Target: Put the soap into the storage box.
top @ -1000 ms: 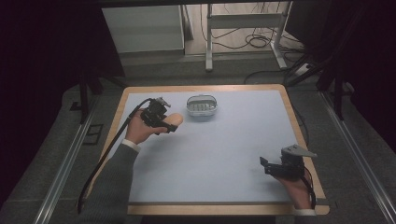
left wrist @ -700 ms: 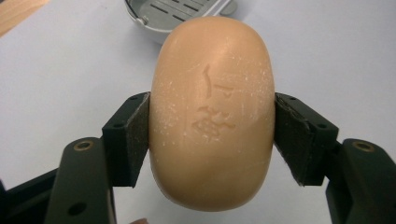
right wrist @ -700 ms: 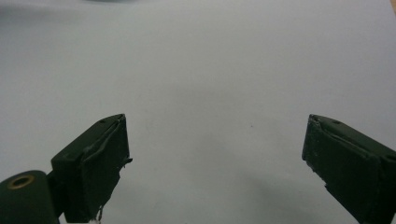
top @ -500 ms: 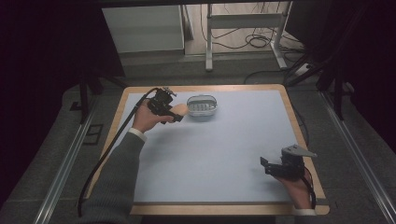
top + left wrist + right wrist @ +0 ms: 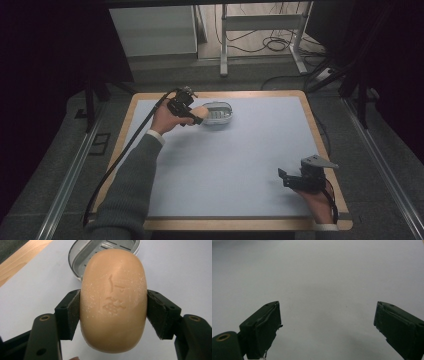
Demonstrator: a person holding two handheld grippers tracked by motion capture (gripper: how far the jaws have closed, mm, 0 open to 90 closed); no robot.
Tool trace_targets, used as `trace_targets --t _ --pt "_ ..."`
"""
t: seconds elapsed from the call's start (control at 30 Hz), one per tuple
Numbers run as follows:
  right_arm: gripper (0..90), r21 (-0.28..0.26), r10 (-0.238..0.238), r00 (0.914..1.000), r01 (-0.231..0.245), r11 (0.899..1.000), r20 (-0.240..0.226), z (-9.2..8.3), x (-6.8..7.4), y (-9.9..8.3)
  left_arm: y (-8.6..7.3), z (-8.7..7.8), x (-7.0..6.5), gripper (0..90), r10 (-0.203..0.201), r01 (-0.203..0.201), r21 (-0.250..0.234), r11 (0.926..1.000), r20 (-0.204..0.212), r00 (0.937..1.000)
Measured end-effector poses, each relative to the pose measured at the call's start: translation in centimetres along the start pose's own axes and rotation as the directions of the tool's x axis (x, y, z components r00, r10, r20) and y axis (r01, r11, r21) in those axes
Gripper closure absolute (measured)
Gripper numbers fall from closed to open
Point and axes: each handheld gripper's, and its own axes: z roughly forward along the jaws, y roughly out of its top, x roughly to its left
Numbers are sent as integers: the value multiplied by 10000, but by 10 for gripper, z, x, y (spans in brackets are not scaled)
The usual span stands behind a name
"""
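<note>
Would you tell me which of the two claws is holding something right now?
The left claw, near the soap dish, is clamped on the tan soap bar; the right claw stands open.

Left gripper: jaws clamped, arm outstretched, beside the grey oval plastic dish. Right gripper: jaws apart, well away from it.

left gripper w/ soap bar moved right, now at soap dish

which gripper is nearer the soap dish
Left. The left gripper holds the soap right at the soap dish's near edge; the right gripper sits far off by the table's near right corner.
</note>
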Motion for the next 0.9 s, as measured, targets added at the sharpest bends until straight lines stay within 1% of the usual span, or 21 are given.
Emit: trace_targets --t 0.27,0.37,0.47,0.57,0.63,0.73,0.9 --pt "71 14 69 10000 -69 10000 65 0 -4 -1 13 17 3 328 288 -291 276 9992 110 9995" --pt "71 24 61 10000 -61 10000 71 0 -4 -1 18 22 7 328 273 -276 411 9988 100 9996" --pt "71 14 74 10000 -75 10000 29 0 -4 -1 22 26 10 328 196 -201 399 9990 110 9997" --pt "71 46 96 9999 -96 9999 30 0 -4 -1 27 30 12 328 264 -270 425 9987 138 9996" --pt "71 56 104 9999 -104 9999 61 1 -5 -1 30 33 12 328 402 -406 410 9983 109 9991" --pt "71 56 104 9999 -104 9999 60 1 -5 -1 36 38 13 328 483 -489 416 9979 165 9987" --pt "71 96 62 10000 -62 9999 70 1 -5 -1 46 47 13 328 711 -723 615 9955 208 9973"
